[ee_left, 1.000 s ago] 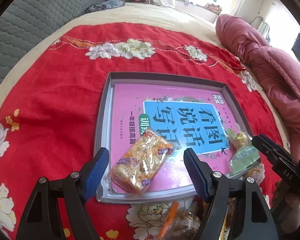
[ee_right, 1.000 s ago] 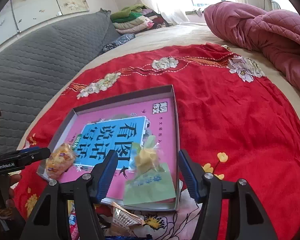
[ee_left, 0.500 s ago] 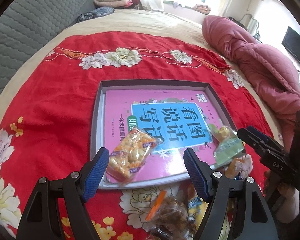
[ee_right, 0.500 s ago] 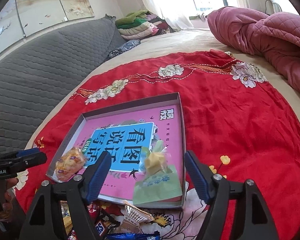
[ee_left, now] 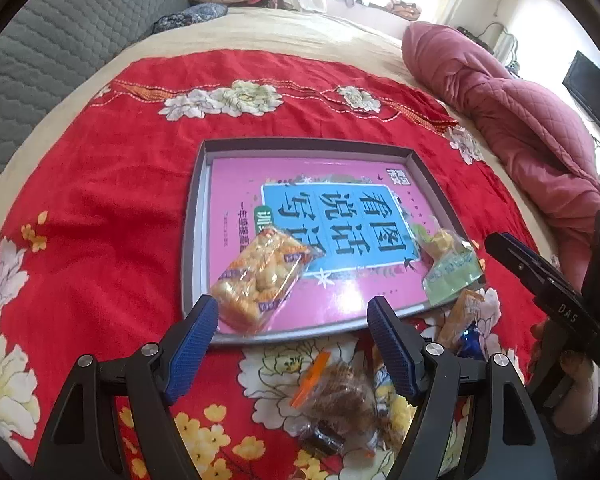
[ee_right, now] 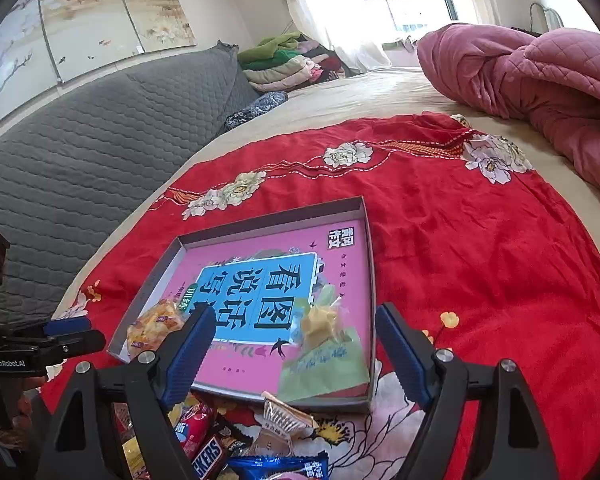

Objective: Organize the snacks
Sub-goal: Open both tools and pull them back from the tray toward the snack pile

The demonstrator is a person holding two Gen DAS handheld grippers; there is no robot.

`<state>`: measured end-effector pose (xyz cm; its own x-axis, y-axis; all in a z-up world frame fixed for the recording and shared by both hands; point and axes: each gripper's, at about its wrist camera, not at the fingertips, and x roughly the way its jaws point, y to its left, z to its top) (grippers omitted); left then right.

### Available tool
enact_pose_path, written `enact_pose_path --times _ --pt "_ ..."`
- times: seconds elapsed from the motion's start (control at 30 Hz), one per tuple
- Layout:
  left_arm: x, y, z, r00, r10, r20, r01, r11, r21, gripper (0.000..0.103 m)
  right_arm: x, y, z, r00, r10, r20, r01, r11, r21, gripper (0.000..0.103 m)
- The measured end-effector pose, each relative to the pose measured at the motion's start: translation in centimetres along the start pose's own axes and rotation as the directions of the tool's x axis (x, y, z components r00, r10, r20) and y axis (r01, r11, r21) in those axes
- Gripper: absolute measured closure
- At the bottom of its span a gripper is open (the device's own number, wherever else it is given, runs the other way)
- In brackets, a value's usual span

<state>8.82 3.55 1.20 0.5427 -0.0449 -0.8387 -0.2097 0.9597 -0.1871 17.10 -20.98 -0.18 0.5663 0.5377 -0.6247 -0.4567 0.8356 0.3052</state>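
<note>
A shallow grey tray holding a pink book lies on the red cloth. An orange-yellow snack pack rests at the tray's near left corner. A green-and-yellow pack rests at its near right. My left gripper hovers open above the tray's front edge, holding nothing. My right gripper has its jaws opening. The green pack lies in the tray between the fingers, and neither pad touches it. Several loose snacks are piled in front of the tray.
The pile includes a Snickers bar and a blue wrapper. A pink quilt is bunched at the right. A grey padded headboard runs along the left, with folded clothes behind it. Each gripper shows in the other's view.
The left gripper has drawn back and up, so the tray looks farther off and the snack pile has come into view. The right jaws have spread wider around the green pack.
</note>
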Motion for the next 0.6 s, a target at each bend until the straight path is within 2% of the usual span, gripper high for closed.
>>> enact_pose_path --times 0.17,0.6 --pt "-0.3 0.5 -0.5 1.000 -0.020 -0.011 0.020 1.000 -0.019 0.025 -0.6 -0.1 -0.4 1.000 -0.006 -0.001 0.006 1.000 0.013 0.022" --pt "-0.5 0.7 -1.8 0.998 -0.045 -0.039 0.045 0.999 0.003 0.025 -2.9 -0.2 -2.2 1.000 -0.019 -0.016 0.020 0.997 0.076 0.021"
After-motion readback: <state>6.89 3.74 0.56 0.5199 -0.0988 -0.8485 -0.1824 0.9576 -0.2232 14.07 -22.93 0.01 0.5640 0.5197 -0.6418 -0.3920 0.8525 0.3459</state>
